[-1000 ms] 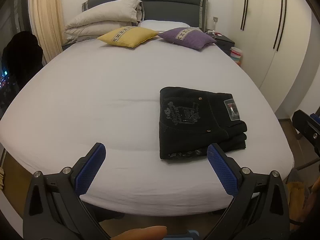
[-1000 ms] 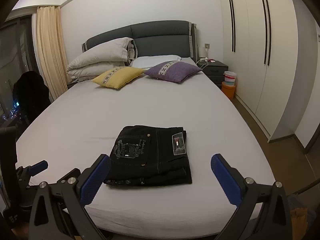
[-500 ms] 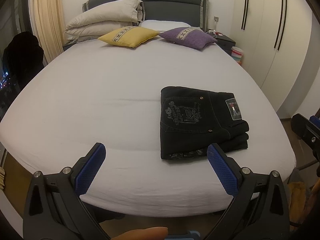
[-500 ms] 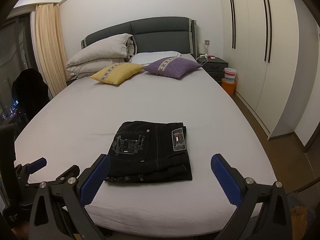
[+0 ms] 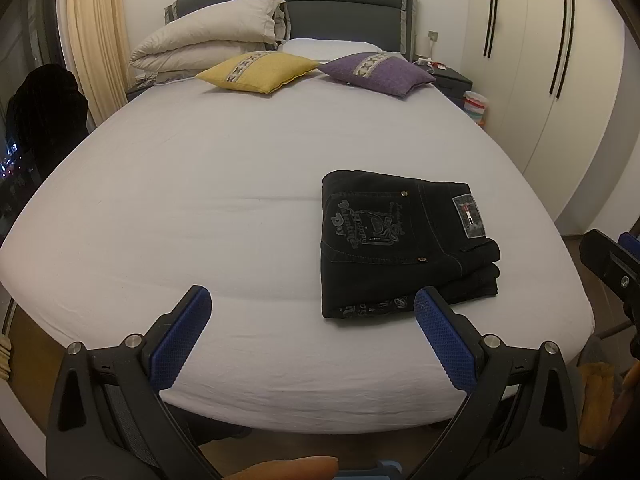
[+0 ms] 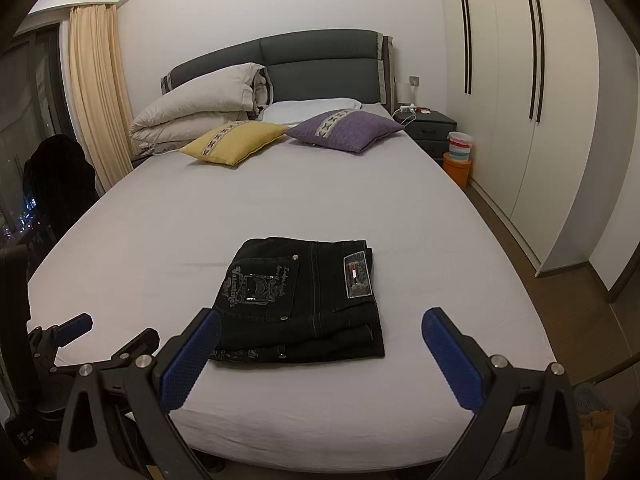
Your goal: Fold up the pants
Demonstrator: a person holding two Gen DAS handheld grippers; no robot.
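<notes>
Both views drift slightly versus a second ago: in the right view the bed sits lower and more ceiling and curtain top show; in the left view the pants sit a touch lower. The pants themselves haven't changed shape or place on the sheet.

My left tool (image 5: 312, 312) is wide open, nothing between the blue pads (image 5: 180, 344), held off the foot of the bed (image 5: 200, 168). My right tool (image 6: 320, 336) is the same: fingers spread wide, gripping nothing, hovering short of the mattress edge. Neither touches the fabric.

Black pants (image 6: 304, 300) lie folded into a compact rectangle near the foot of the bed, right of centre in the left view. The back pocket with pale embroidered lettering (image 6: 260, 284) faces up, the brand patch (image 6: 358, 276) beside it at the waistband. Stacked layers show along the near and right edges, slightly stepped rather than flush.

From the right view the left tool shows at the lower left edge; from the left view part of the right tool shows at the right edge.

At the head: yellow cushion (image 6: 236, 142), purple cushion (image 6: 346, 128), folded beige duvet (image 6: 200, 108) against the grey headboard (image 6: 320, 64). Nightstand (image 6: 428, 128) and white wardrobe doors (image 6: 512, 80) on the right, cream curtain (image 6: 98, 92) on the left.
</notes>
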